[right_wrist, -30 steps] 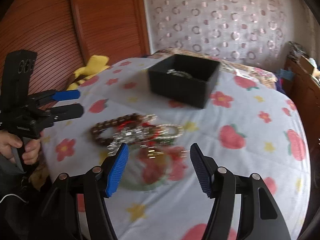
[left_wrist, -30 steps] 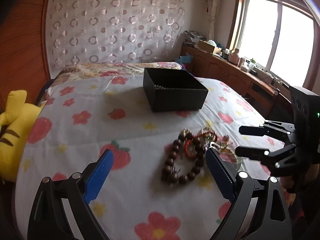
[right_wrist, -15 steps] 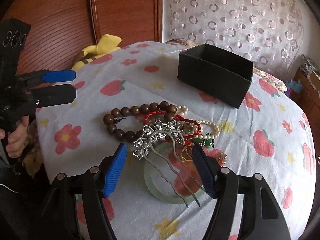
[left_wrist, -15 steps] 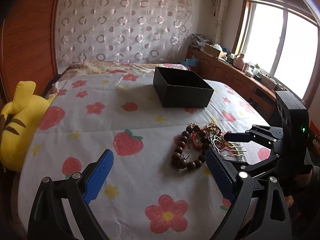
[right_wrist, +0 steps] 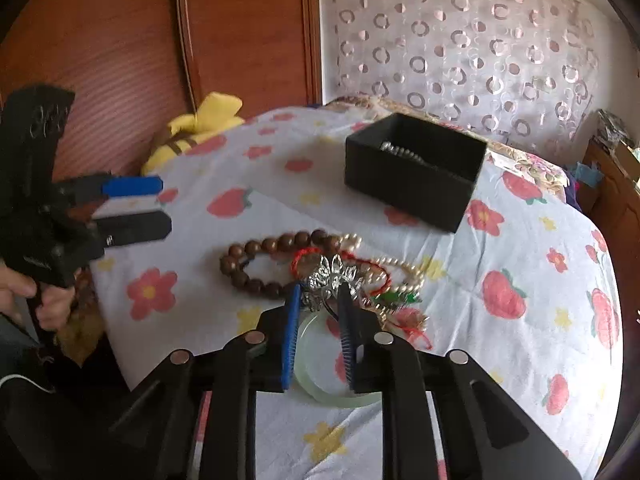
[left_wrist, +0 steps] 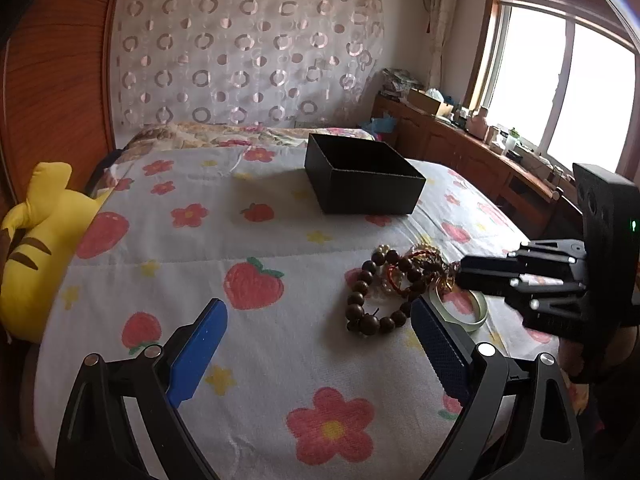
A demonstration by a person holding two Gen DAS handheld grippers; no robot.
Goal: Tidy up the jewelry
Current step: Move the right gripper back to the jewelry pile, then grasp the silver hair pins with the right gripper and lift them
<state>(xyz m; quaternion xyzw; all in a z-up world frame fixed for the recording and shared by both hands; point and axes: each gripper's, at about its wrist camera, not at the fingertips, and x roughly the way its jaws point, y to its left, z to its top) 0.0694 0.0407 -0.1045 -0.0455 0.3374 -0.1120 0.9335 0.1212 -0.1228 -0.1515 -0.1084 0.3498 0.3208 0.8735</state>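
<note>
A jewelry pile lies on the flowered bedspread: a brown wooden bead bracelet [right_wrist: 272, 258] [left_wrist: 370, 300], a red cord, a pearl strand [right_wrist: 394, 266], a pale green bangle [right_wrist: 320, 376] [left_wrist: 466, 306] and a silver hair comb [right_wrist: 330, 278]. A black open box [right_wrist: 416, 170] [left_wrist: 362, 178] stands beyond, with a beaded piece inside. My right gripper [right_wrist: 318, 300] has its jaws closed in on the silver comb's stem. My left gripper [left_wrist: 320, 320] is open and empty, above the bed left of the pile.
A yellow plush toy [left_wrist: 34, 240] lies at the bed's left edge by the wooden headboard [right_wrist: 160, 60]. A wooden cabinet with clutter [left_wrist: 460, 136] runs under the window on the right. The bedspread [left_wrist: 200, 248] stretches left of the pile.
My right gripper has moved down onto the pile and its jaws have closed around the silver comb. The left gripper has shifted a little and stays open.
</note>
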